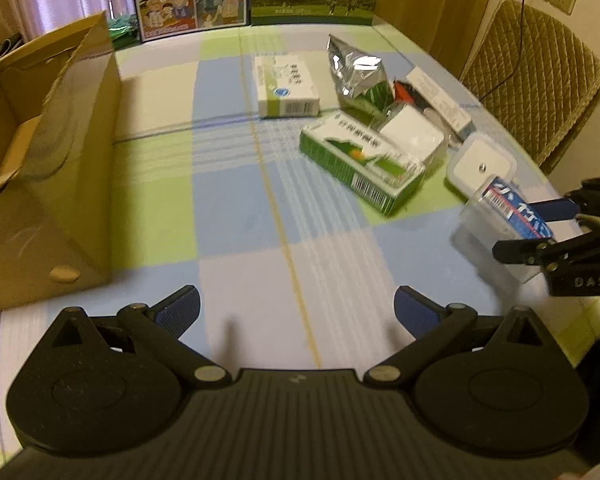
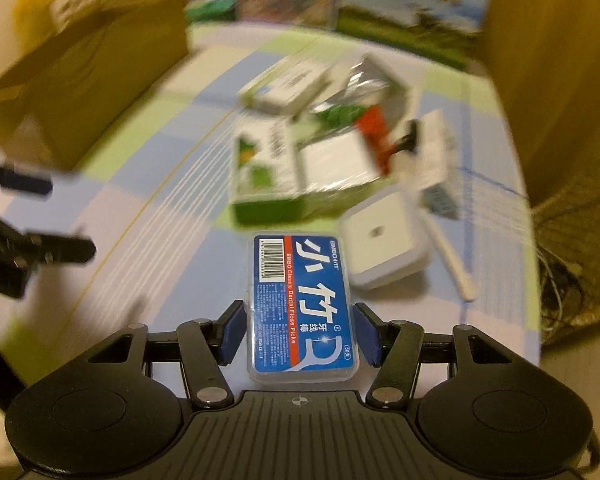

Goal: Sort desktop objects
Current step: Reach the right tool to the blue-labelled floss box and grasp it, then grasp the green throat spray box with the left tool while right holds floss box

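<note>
Carton [image 1: 40, 160] open-topped at my 10 o'clock across bare cloth [image 1: 240, 220], clutter pile [image 1: 364, 152] at 1 o'clock; my right gripper [image 2: 300, 332] pinches the floss box [image 2: 302, 308], long axis running 12 to 6; my left gripper [image 1: 298, 312], nearer the carton, gapes empty.
</note>
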Demonstrator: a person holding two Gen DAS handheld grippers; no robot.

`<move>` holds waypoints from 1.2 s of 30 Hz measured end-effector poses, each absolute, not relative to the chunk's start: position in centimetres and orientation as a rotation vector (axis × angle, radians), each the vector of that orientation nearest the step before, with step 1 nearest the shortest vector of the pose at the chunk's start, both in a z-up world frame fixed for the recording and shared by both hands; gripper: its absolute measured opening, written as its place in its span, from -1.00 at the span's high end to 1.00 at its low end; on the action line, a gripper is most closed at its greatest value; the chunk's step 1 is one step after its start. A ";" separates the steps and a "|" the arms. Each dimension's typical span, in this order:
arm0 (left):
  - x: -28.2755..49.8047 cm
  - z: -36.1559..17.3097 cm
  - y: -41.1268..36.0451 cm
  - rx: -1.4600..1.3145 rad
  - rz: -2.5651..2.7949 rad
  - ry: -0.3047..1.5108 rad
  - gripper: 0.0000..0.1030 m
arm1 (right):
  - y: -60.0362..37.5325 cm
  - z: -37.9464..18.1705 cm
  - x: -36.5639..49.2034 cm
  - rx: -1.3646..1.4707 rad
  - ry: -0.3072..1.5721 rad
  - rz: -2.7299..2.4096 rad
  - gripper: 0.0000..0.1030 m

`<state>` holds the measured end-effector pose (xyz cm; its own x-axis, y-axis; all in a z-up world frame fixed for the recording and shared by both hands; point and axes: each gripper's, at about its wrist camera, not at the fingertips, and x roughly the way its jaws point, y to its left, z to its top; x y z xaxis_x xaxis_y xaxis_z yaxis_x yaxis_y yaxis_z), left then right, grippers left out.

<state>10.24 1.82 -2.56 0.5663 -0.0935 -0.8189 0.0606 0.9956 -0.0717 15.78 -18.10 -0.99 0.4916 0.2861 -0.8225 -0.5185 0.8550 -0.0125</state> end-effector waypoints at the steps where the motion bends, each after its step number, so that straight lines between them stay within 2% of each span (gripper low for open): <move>1: 10.8 -2.6 1.7 -0.045 -0.103 0.955 -0.97 | -18.5 -0.6 16.0 -0.248 0.919 0.478 -0.06; 13: 19.8 -3.0 -2.9 -0.134 -0.159 0.884 -0.97 | -22.5 1.3 18.2 -0.073 0.815 0.311 -0.06; 20: 22.5 -5.4 -5.5 -0.041 -0.144 0.920 -0.97 | -23.0 0.5 18.9 -0.041 0.825 0.304 -0.06; 23: 22.5 -6.1 -5.1 -0.027 -0.128 0.927 -0.87 | -22.8 0.4 18.9 -0.040 0.819 0.309 -0.06; 26: 22.0 -5.9 -3.7 -0.048 -0.118 0.932 -0.68 | -22.6 0.6 18.9 -0.029 0.807 0.315 -0.06; 29: 21.1 -5.4 -2.4 0.002 -0.084 0.921 -0.67 | -22.1 0.7 18.8 -0.027 0.798 0.328 -0.06; 30: 20.9 -5.3 -1.9 -0.009 -0.070 0.921 -0.59 | -21.9 0.7 18.9 -0.024 0.795 0.331 -0.06; 32: 20.8 -4.8 -1.2 -0.075 -0.072 0.914 -0.60 | -21.5 0.6 18.9 -0.017 0.790 0.332 -0.06; 36: 21.9 -4.4 -2.6 -0.116 -0.122 0.889 -0.75 | -21.2 0.5 19.1 0.000 0.790 0.320 -0.06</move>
<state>21.87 -2.60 -4.43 0.6238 -0.1544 -0.7662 0.0578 0.9867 -0.1517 19.10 -21.24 0.51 0.6581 0.2824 -0.6980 -0.2827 0.9519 0.1186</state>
